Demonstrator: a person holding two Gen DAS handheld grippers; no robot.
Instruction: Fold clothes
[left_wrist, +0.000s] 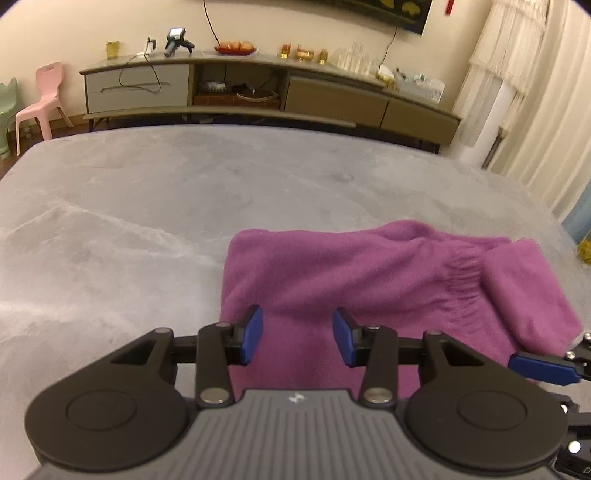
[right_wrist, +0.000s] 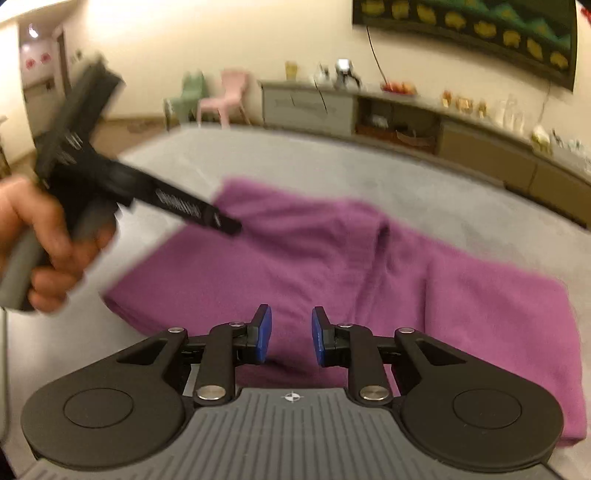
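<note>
Far left of the bed (left_wrist: 110, 206) is bare grey cover, lots of free room to swing or lay cloth out. My left gripper (left_wrist: 297, 334) hovers over the near left part of the purple garment (left_wrist: 369, 280), jaws spread apart, gripping nothing; probably lined up to take the near hem. The garment lies on the near right of the bed, already part folded, gathered waistband toward the right, one flap doubled over at the right end. Its left edge is straight and exposed, easy to get under. My right gripper (right_wrist: 291, 338) sits over the near edge further right, jaws released, empty too. Right side is tighter: the cloth runs close to the bed edge there. Far cabinet (left_wrist: 258, 88) is well apart, no obstruction.
</note>
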